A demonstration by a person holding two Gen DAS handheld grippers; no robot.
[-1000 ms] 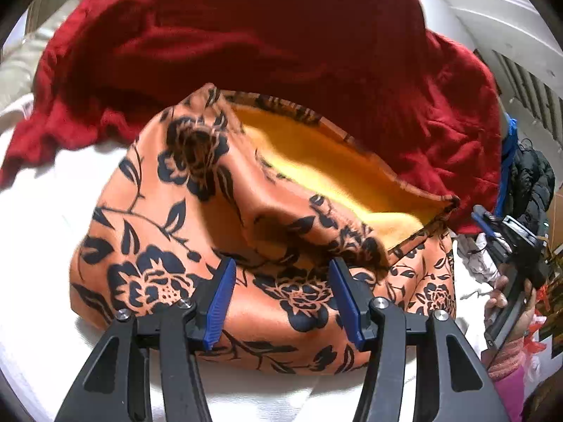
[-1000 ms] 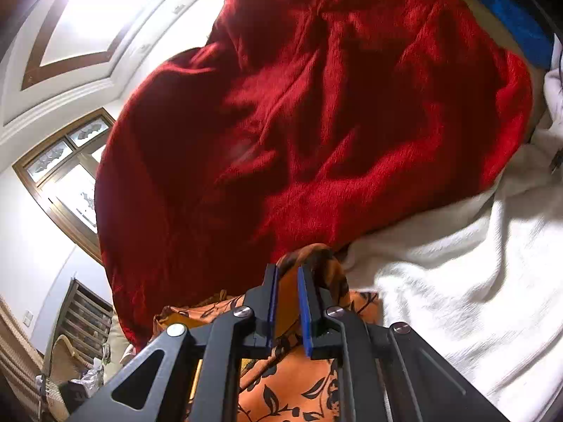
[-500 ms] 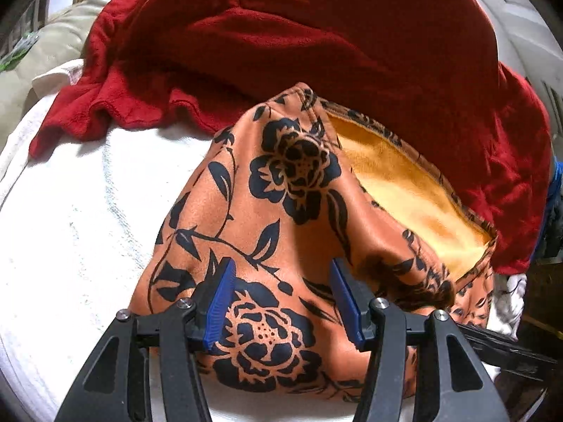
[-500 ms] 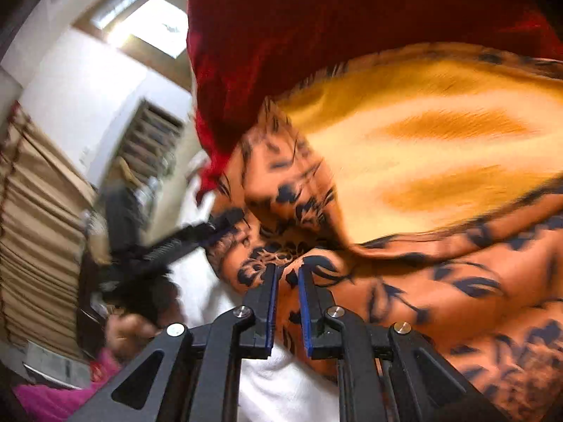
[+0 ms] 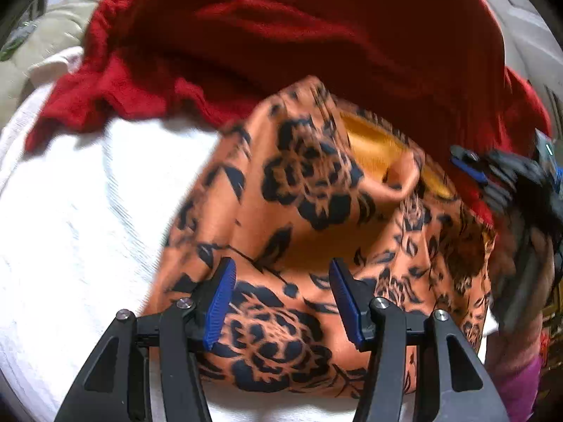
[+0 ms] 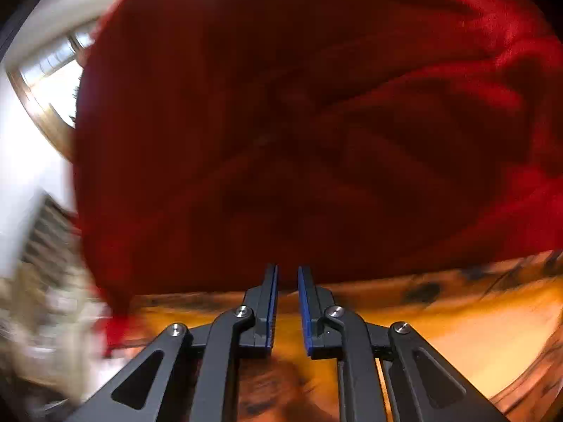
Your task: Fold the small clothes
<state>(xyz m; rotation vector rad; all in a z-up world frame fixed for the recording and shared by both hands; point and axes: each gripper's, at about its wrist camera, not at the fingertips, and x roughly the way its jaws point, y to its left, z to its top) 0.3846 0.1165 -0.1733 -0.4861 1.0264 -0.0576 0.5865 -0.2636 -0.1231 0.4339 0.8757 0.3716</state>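
I take the orange floral garment (image 5: pixel 302 246) as my landmark: it lies bunched on the white towel (image 5: pixel 88 218), its far edge against the red blanket (image 5: pixel 316 35), with bare towel on its left. Its mouth gapes, showing only yellow lining (image 5: pixel 376 147). My left gripper (image 5: pixel 278 302) hangs over its near edge, jaws apart, nothing pinched. The left view alone shows my right gripper (image 5: pixel 471 168) at the garment's right edge; the blurred right view shows that gripper (image 6: pixel 286 302) nearly closed, apparently gripping nothing, the blanket just beyond.
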